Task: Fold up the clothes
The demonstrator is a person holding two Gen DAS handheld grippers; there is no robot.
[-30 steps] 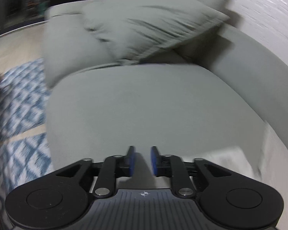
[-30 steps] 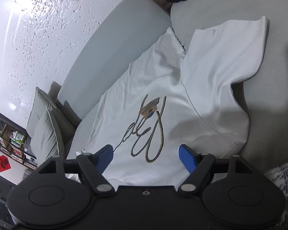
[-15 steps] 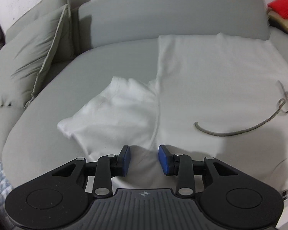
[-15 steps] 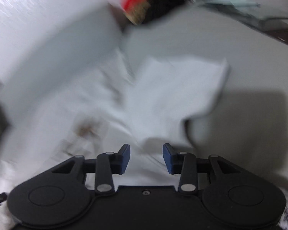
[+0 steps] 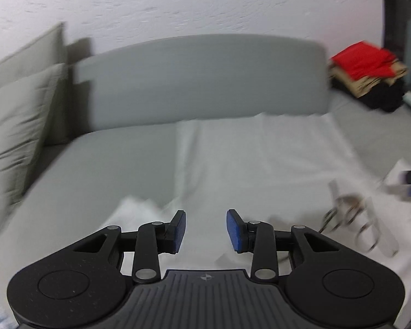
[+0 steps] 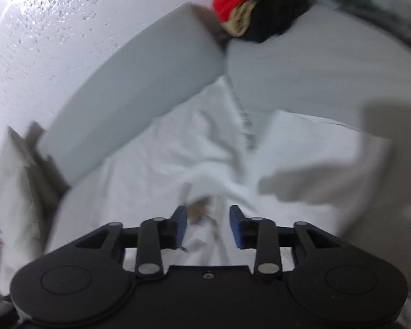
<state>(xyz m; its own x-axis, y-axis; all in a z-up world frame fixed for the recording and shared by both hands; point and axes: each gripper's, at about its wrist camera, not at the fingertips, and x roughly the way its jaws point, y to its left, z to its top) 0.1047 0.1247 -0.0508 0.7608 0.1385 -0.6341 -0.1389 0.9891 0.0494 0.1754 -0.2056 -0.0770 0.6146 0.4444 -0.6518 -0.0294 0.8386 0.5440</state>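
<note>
Both grippers lifted since a second ago, left gripper [image 5: 205,231] apart and empty, right gripper [image 6: 208,226] opening with nothing pinched, white shirt [image 5: 260,170] spread along the sofa [image 5: 205,82] back edge.

Grey sofa [image 5: 109,181], grey cushions [image 5: 16,115] at its end, textured white wall [image 5: 205,5]

Each claw [image 5: 205,231] [image 6: 208,226] has a black body, silver pivot screws and seemingly blue-padded fingers [image 5: 234,233].

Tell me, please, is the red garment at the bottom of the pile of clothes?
No, the red garment lies on top of the pile, above tan and black ones.
</note>
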